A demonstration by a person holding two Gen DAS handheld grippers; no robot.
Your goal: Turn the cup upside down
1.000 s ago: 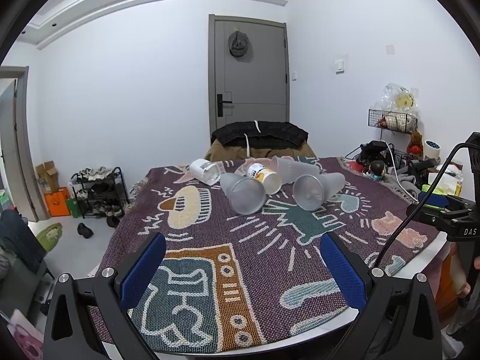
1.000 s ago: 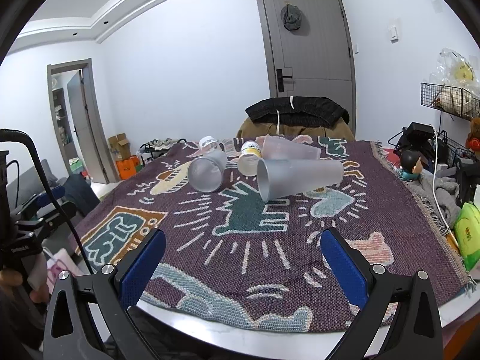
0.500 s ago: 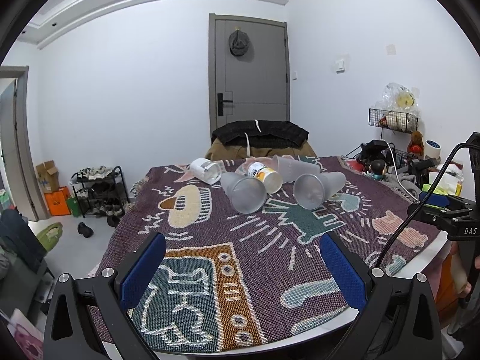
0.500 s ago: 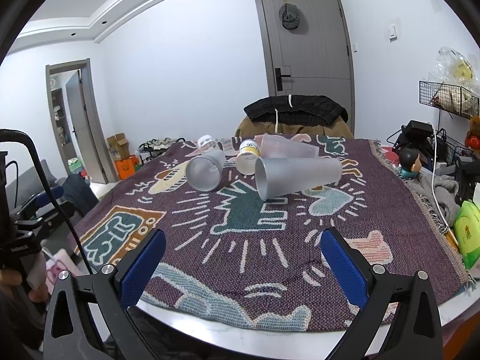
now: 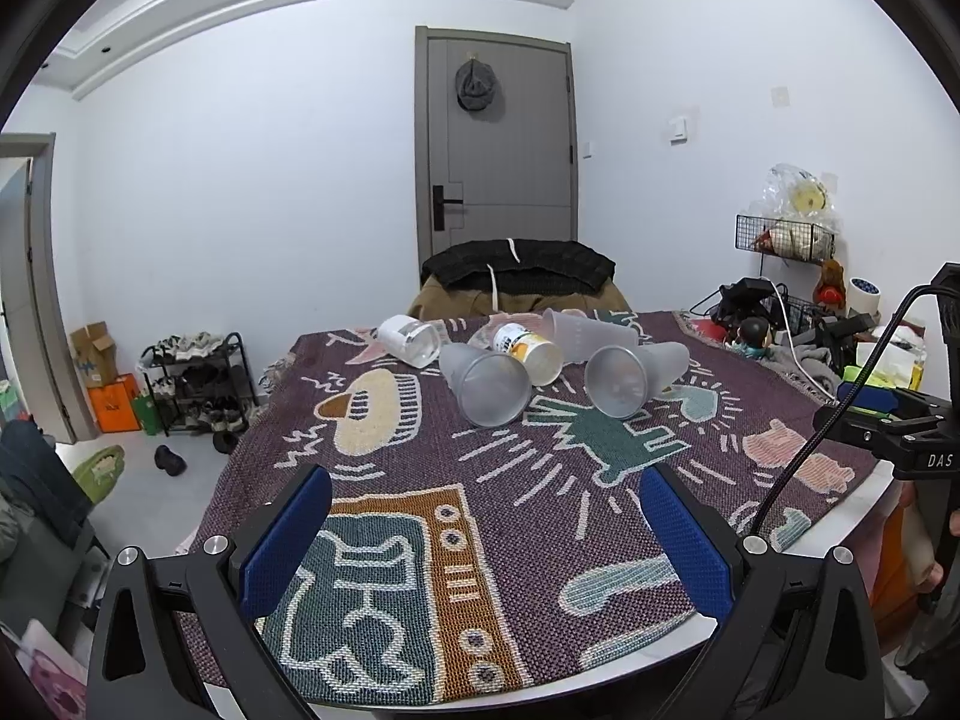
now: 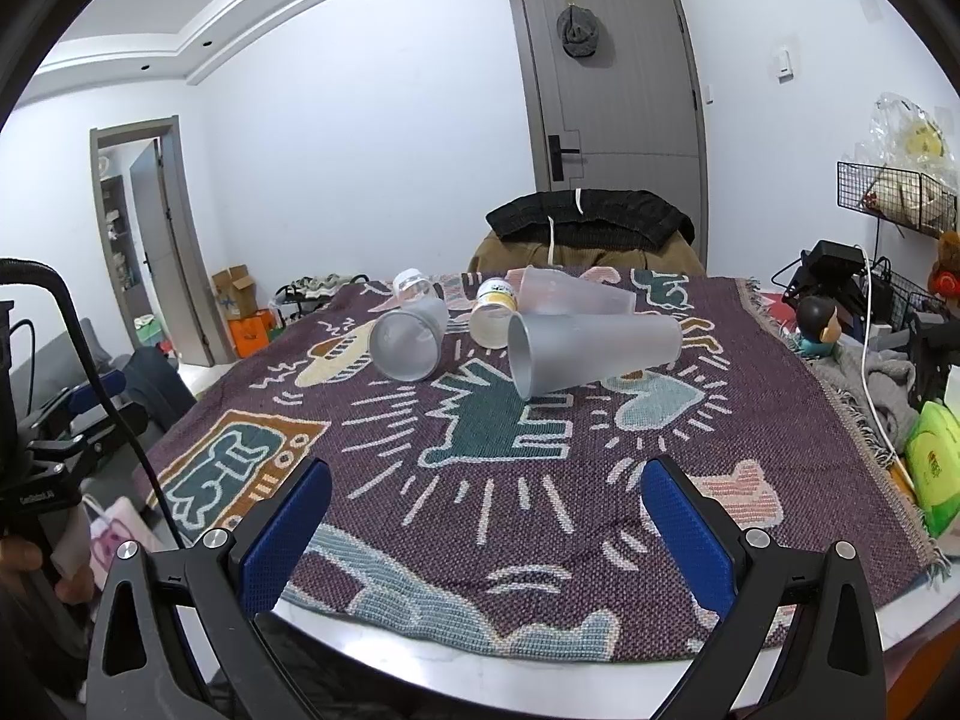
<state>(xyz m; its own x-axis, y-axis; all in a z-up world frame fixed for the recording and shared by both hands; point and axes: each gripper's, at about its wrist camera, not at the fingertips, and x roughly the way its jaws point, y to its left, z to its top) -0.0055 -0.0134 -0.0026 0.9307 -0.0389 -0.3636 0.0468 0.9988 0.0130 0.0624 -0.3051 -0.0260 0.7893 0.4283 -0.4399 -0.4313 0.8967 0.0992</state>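
Several cups lie on their sides on a patterned purple cloth. A frosted grey cup [image 6: 591,351] lies nearest my right gripper, mouth to the left; it also shows in the left wrist view [image 5: 630,373]. A second frosted cup [image 6: 409,341] lies to its left, and shows in the left wrist view [image 5: 487,383]. A yellow-labelled cup [image 6: 493,315], a clear cup [image 6: 570,299] and a white jar [image 5: 409,339] lie behind. My left gripper [image 5: 486,534] and right gripper [image 6: 486,531] are both open and empty, near the table's front edge, well short of the cups.
The cloth-covered table [image 6: 540,660] has a pale rim at the front. A chair with a dark jacket [image 6: 591,219] stands behind it. Clutter, cables and a green pack [image 6: 933,462] crowd the right side. A shoe rack [image 5: 195,381] stands at the left.
My right gripper has crept slightly forward, so the cups look a little nearer. The left view is almost unchanged. Both grippers stay open.
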